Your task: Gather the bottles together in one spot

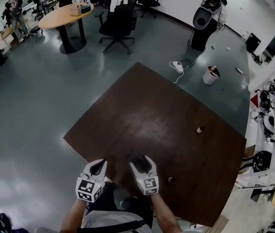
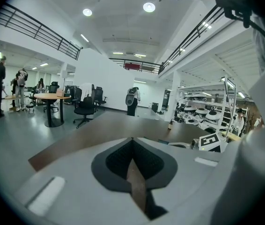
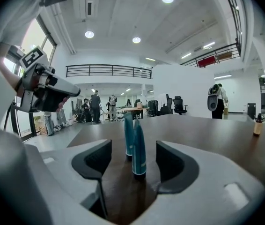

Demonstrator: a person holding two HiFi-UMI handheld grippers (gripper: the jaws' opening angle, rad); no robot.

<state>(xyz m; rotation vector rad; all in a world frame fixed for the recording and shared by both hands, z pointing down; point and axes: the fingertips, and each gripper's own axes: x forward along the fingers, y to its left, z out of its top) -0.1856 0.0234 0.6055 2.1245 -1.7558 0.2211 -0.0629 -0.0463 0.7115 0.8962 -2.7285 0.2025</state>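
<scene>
The right tool (image 3: 133, 148) is open, its jaws standing wide apart just above the dark brown counter (image 1: 142, 110). Two blue bottles stand upright, caps down, in the gap between the jaws. The front blue bottle (image 3: 139, 146) is level with the pads, and the rear blue bottle (image 3: 128, 135) is right behind it and slightly left. Neither pad touches them.

The left tool (image 2: 132, 140) is closed, with its pads meeting at the tip and nothing between them. It hangs over the counter's near edge, just left of the right tool.

A small brown bottle (image 1: 200, 129) stands well ahead and to the right of the right tool. Another small dark bottle (image 1: 171, 180) stands on the counter close by that tool's right side.
</scene>
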